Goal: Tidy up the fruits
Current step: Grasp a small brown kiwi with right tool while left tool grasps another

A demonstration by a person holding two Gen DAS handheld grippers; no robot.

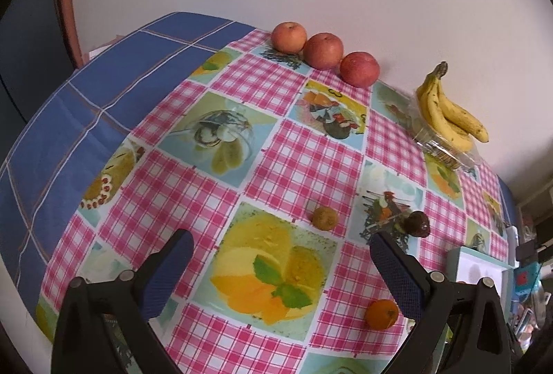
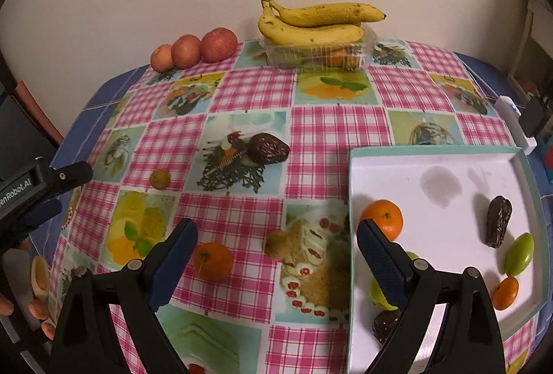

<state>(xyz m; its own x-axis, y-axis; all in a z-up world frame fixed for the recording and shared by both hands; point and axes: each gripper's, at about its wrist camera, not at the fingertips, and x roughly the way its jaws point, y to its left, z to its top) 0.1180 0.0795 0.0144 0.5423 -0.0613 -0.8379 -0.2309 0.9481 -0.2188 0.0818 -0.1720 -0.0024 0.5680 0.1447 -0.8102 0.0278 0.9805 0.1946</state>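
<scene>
Grippers: my left gripper (image 1: pixel 280 256) and right gripper (image 2: pixel 276 242) both hang spread wide and empty above the checked tablecloth (image 2: pixel 321 132). One tangerine (image 2: pixel 213 261) lies on the cloth between the right fingers. White tray (image 2: pixel 446 166) at right holds another tangerine (image 2: pixel 383 218), a date (image 2: pixel 497 225) and green fruit (image 2: pixel 518 253).

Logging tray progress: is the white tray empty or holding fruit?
Holding fruit: the white tray contains a mandarin, a date and a green fruit, among others.
</scene>
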